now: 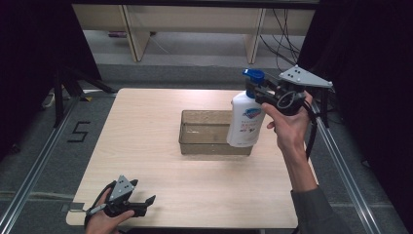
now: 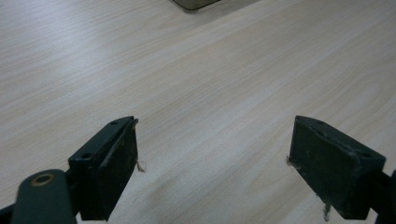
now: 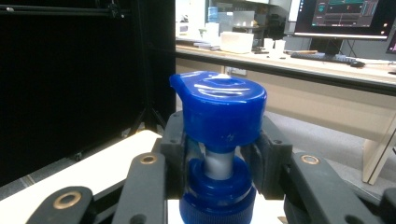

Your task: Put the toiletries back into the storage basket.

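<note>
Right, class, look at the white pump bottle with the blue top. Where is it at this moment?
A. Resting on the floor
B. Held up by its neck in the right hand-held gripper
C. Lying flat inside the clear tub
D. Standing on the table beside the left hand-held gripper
B: the right hand-held gripper clamps the pump bottle under its blue cap, hanging it above the clear tub.
</note>
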Demonstrator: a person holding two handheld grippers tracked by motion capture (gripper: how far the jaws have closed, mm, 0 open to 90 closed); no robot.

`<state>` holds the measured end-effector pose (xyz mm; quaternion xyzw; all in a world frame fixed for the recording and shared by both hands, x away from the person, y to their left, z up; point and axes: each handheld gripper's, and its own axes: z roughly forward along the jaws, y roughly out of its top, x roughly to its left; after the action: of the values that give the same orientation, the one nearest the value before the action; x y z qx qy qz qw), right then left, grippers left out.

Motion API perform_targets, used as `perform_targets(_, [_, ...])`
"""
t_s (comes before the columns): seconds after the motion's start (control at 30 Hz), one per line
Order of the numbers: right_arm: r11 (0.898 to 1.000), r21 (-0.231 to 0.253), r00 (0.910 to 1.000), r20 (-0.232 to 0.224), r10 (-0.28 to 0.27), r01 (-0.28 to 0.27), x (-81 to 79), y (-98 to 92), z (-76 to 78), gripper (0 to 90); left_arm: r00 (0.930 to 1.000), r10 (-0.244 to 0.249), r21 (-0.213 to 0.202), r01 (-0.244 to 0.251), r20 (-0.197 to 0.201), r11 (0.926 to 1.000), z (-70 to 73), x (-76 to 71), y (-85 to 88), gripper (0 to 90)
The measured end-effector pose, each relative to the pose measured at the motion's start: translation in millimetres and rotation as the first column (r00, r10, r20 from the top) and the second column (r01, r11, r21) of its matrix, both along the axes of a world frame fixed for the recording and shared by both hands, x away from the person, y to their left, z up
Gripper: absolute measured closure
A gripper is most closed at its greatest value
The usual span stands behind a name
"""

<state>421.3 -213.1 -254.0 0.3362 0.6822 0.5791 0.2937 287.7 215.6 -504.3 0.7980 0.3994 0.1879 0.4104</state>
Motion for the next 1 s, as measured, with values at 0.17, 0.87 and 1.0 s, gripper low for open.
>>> perform_targets(0.17, [1.000, 0.008, 0.9999, -0.012, -0.003, 0.004, 4.4, 3.8, -0.7, 62.5, 1.0000, -0.006, 0.006, 0.006, -0.001, 1.0000, 0.5, 0.0, 0.4, 14.8])
perform_targets(0.87, [1.000, 0.002, 0.9997, -0.020, -0.013, 0.013, 24.4, 11.7, -8.3, 62.5, 1.0000, -0.008, 0.007, 0.008, 0.001, 0.9999, 0.8, -0.2, 0.5, 14.8])
perform_targets(1.0, [1.000, 0.016, 0.9993, -0.036, -0.012, 0.013, 27.3, 14.0, -10.7, 62.5, 1.0000, -0.003, 0.002, 0.003, -0.001, 1.0000, 0.8, -0.6, 0.3, 14.8])
